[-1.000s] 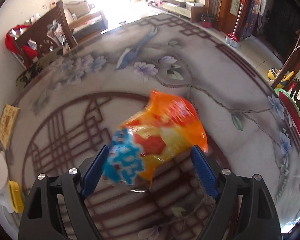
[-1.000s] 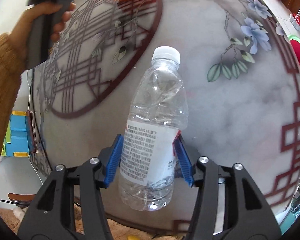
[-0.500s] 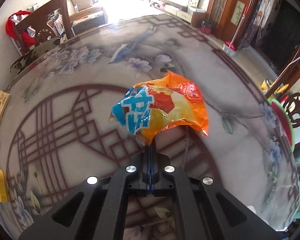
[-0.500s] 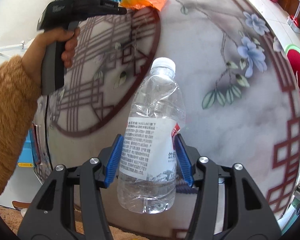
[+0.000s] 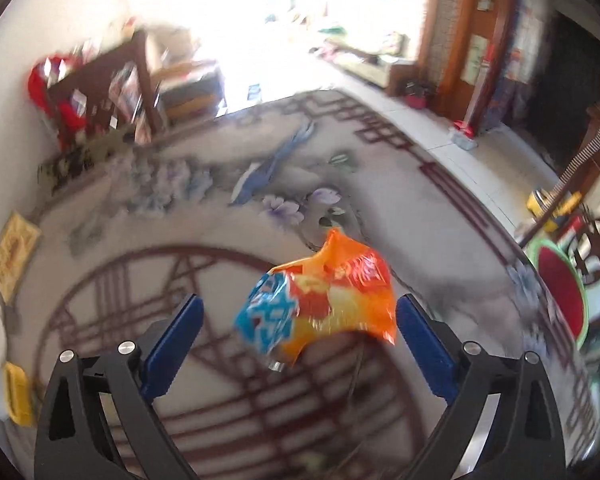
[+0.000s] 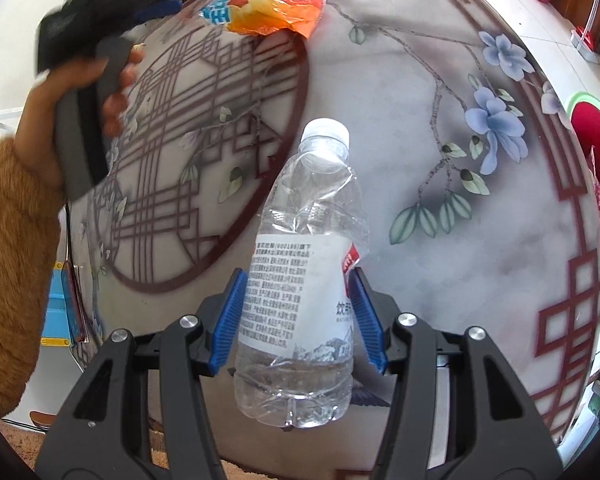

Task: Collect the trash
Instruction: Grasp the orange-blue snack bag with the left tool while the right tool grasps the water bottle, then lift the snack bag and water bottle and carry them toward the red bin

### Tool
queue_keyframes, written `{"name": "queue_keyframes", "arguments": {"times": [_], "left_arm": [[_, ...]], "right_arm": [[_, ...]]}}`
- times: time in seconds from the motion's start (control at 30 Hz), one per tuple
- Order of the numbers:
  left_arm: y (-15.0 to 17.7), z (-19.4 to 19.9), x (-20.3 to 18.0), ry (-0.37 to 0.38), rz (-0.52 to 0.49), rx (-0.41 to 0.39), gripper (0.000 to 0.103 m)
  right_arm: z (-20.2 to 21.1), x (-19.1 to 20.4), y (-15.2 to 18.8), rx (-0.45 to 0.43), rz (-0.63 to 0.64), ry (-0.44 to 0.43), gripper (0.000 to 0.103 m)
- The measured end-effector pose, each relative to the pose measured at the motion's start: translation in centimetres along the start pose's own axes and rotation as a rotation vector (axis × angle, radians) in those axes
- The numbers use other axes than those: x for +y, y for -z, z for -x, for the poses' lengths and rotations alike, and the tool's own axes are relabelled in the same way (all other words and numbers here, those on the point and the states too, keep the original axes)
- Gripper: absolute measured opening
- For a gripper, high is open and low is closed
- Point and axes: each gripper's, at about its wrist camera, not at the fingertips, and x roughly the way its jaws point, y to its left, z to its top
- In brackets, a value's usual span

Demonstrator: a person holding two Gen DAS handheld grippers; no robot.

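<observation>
An orange, yellow and blue snack wrapper [image 5: 320,300] hangs in the air between the blue pads of my left gripper [image 5: 298,314], whose jaws stand wide open. The wrapper touches neither pad. It also shows in the right wrist view [image 6: 268,10], just past the left gripper [image 6: 172,8]. My right gripper [image 6: 296,304] is shut on a crumpled clear plastic bottle [image 6: 304,276] with a white label and white cap, held above the table.
A round table [image 6: 480,240] with painted flowers and dark red lattice lies below both grippers. A wooden chair [image 5: 112,92] stands at its far side. A red and green stool [image 5: 560,292] stands to the right. Yellow items [image 5: 14,256] lie at the left edge.
My left gripper was shut on the wrapper half a second ago. Its jaws are now wide open and the wrapper is loose between them. My right gripper still holds the bottle.
</observation>
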Motion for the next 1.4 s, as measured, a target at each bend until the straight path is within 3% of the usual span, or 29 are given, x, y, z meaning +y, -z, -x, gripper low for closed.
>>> {"name": "queue_keyframes", "arguments": {"times": [0.13, 0.2, 0.47, 0.67, 1.03, 1.1, 1.3, 1.4], "left_arm": [[0.0, -4.6, -0.4, -0.022, 0.06, 0.133, 0.092], [0.4, -5.3, -0.7, -0.01, 0.066, 0.141, 0.091], [0.6, -3.9, 0.0, 0.036, 0.15, 0.088, 0.055], [2.8, 0.9, 0.2, 0.022, 0.164, 0.011, 0.053], [10.0, 10.1, 0.0, -0.009, 0.184, -0.036, 0.055], [11.0, 11.0, 0.1, -0.009, 0.198, -0.033, 0.055], [13.5, 12.8, 0.9, -0.023, 0.226, -0.029, 0.055], [14.3, 13.4, 1.2, -0.029, 0.245, -0.03, 0.055]], "right_arm": [[0.2, -0.9, 0.2, 0.009, -0.011, 0.005, 0.051], [0.4, -1.3, 0.3, 0.007, -0.013, 0.006, 0.051], [1.2, -2.8, 0.0, -0.023, -0.034, 0.003, 0.051], [2.6, -2.4, -0.5, -0.09, -0.021, -0.002, 0.051], [4.4, -0.3, -0.6, -0.152, 0.039, -0.03, 0.05], [4.1, 0.2, -0.5, -0.135, 0.06, -0.011, 0.05], [0.0, 0.1, 0.9, 0.039, 0.103, 0.062, 0.053], [-1.0, 1.1, 0.9, 0.062, 0.156, 0.115, 0.069]]}}
